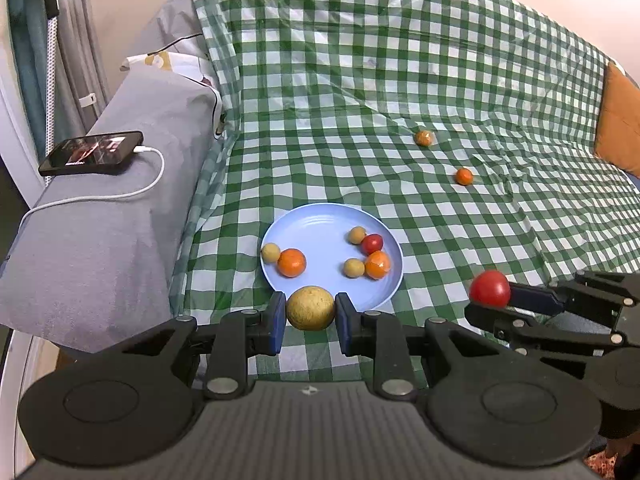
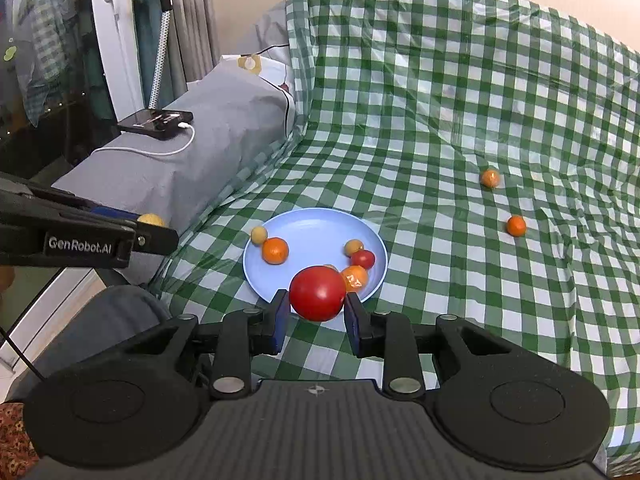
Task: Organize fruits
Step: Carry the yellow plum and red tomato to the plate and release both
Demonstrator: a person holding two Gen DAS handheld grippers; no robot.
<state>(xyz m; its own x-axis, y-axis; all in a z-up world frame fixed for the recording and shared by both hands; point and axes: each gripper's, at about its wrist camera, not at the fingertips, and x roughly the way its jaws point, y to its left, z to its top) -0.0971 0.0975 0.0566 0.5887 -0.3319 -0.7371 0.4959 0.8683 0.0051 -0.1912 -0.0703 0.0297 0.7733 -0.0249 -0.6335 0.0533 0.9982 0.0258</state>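
My left gripper [image 1: 311, 312] is shut on a yellow-tan round fruit [image 1: 311, 308], held just in front of the near rim of a light blue plate [image 1: 320, 224]. My right gripper [image 2: 317, 308] is shut on a red tomato [image 2: 318, 293], held at the plate's [image 2: 312, 224] near edge. The plate holds several small fruits: orange ones [image 1: 291, 263], tan ones [image 1: 354, 267] and a small red one [image 1: 372, 243]. Two orange fruits [image 1: 424, 138] [image 1: 464, 176] lie loose on the green checked cloth, far right of the plate. The right gripper with its tomato [image 1: 489, 288] shows in the left wrist view.
The green-and-white checked cloth [image 1: 400, 80] covers a sofa-like seat and back. A grey covered armrest [image 1: 120, 208] on the left carries a phone [image 1: 92, 153] on a white cable. An orange cushion [image 1: 620, 124] sits at the far right.
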